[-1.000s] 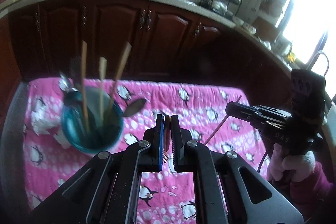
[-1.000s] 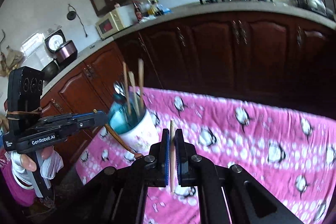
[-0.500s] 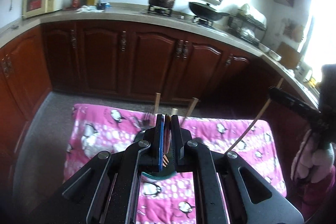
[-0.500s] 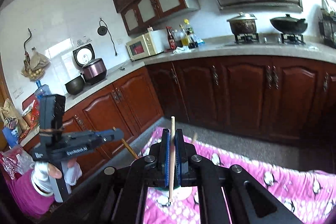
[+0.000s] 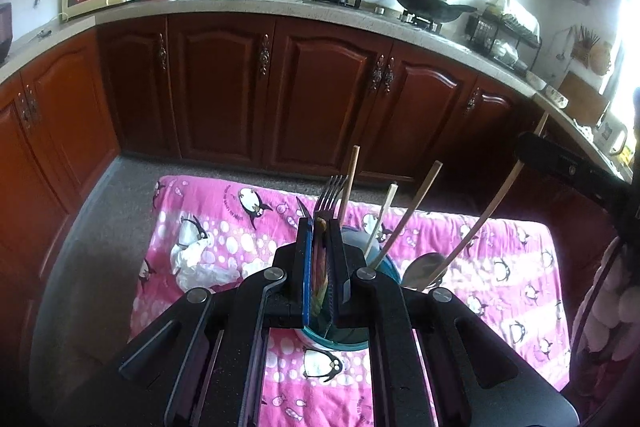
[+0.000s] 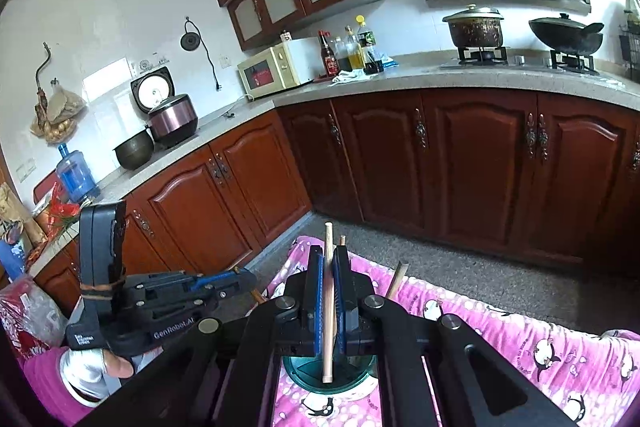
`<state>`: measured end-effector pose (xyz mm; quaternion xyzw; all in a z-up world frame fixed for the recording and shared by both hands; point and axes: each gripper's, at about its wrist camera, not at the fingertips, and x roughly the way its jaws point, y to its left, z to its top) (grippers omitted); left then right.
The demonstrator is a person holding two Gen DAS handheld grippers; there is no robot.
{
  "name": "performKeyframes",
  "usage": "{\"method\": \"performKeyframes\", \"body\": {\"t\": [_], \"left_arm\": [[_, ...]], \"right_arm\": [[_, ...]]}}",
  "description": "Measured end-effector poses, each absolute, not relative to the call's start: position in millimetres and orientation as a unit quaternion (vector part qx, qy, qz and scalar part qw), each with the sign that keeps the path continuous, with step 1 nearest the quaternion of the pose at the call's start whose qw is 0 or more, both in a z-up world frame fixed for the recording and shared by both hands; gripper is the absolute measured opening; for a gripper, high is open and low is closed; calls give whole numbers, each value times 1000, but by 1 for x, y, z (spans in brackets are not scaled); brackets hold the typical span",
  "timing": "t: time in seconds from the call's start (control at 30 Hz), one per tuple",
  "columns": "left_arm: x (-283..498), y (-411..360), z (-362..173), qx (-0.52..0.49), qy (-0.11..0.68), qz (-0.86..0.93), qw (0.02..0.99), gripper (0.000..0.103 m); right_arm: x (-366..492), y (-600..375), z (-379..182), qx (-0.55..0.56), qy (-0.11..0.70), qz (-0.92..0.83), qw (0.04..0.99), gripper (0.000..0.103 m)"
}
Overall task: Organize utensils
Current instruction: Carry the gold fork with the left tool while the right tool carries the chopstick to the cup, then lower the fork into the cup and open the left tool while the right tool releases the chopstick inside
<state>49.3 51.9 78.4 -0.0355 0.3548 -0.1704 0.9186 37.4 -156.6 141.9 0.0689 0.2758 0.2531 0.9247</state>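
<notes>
the left gripper (image 6: pixel 236 277) housing reads "genrobot.ai" in white on matte black plastic. its jaws are clamped on a slim, tapered utensil handle (image 5: pixel 320 267), brown at the top; which utensil it is cannot be told. the right gripper (image 6: pixel 328 291), black with blue pads, is clamped on one pale round wooden chopstick (image 6: pixel 328 301), held upright, its lower end over the cup (image 6: pixel 308 373). the cup is round, teal inside, white outside, and stands on a pink penguin-print cloth (image 5: pixel 500 267). it holds a steel fork (image 5: pixel 330 193), tines up, a spoon (image 5: pixel 424 267) and three leaning chopsticks (image 5: pixel 416 203). the cloth's far edge meets bare grey speckled floor (image 5: pixel 116 211) before the cabinets (image 5: pixel 320 95).
</notes>
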Motion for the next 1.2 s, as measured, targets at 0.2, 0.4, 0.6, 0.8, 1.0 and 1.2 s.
{"method": "performKeyframes", "body": {"t": [0.2,0.4,0.6,0.8,1.0,1.2], "left_arm": [[54,49,71,-33,359,-164,918,5],[59,48,66,-34,364,-162,917,5],[64,46,59,-36,371,-159,914,5],[69,43,53,-36,375,-155,913,5],[72,37,46,-37,385,-157,909,5],[69,31,34,-35,401,-163,901,5]], "right_arm": [[46,-158,139,72,276,246,926,4],[54,-156,135,73,277,242,927,4],[60,-152,132,66,273,231,932,4],[66,-149,127,63,269,222,935,4],[72,-146,111,67,282,220,932,4],[76,-145,93,68,302,221,925,4]]}}
